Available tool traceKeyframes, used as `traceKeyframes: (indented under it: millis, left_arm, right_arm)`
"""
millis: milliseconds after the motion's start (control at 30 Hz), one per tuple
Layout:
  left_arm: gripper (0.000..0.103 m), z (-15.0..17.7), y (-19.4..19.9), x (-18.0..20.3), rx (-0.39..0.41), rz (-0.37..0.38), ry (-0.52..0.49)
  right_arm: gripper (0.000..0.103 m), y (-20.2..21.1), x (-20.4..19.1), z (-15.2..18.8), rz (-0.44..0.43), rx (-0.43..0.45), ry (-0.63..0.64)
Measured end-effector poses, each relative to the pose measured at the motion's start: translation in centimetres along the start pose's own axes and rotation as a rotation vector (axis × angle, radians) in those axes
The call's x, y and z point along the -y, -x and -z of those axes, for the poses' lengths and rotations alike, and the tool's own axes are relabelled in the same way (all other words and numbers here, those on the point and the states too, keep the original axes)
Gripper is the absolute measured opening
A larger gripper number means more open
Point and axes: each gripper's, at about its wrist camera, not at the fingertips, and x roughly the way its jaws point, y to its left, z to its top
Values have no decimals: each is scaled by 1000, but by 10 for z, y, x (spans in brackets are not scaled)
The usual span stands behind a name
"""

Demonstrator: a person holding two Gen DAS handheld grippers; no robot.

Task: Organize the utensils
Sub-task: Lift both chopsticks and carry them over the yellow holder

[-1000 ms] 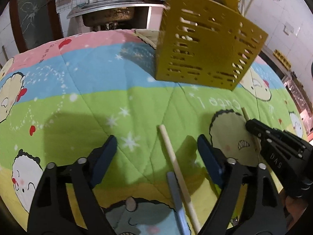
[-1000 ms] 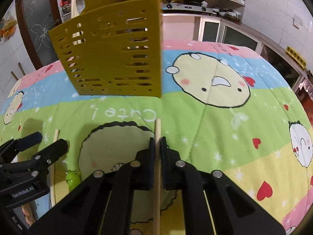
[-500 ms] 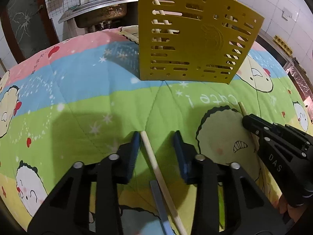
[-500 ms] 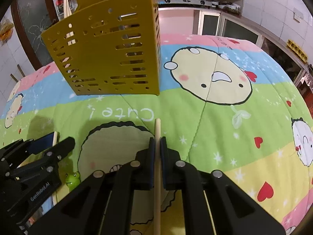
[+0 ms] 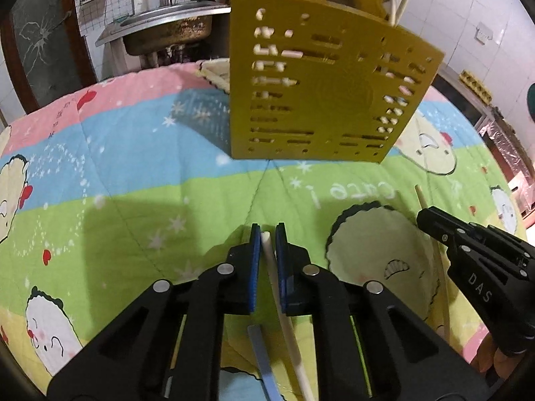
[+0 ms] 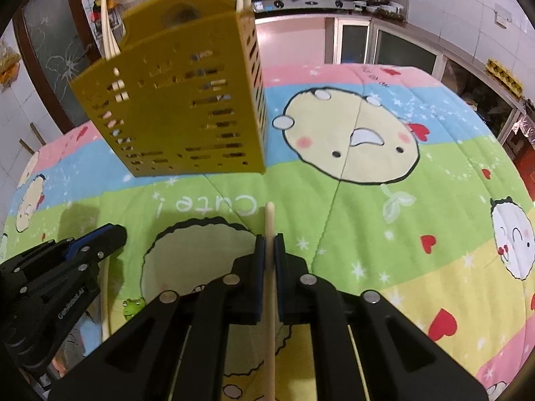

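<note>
left gripper (image 5: 267,234): blue pads just closed onto a round pale chopstick (image 5: 284,314), tip level with the fingertips; flat blue strip (image 5: 264,361) lies under it on the quilt. right gripper (image 6: 270,244): jaws clamped on a second chopstick (image 6: 270,287), wooden, tip poking out ahead. both over a soft quilted cartoon-print cover (image 5: 133,180). ahead of both: one yellow slotted plastic utensil holder (image 5: 327,83), boxy, upright, several more chopsticks standing in it
</note>
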Motion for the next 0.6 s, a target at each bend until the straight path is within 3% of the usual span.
traceKeyframes:
  millis: [200,600]
  left_arm:
    - [7,-9,24,3,73,16,4]
    - [6,-29,102,10,357,-9,-55]
  right_arm:
    - [6,26,3,-6,-24,81,-10]
    - [6,84,-8,-16,-49,322,19]
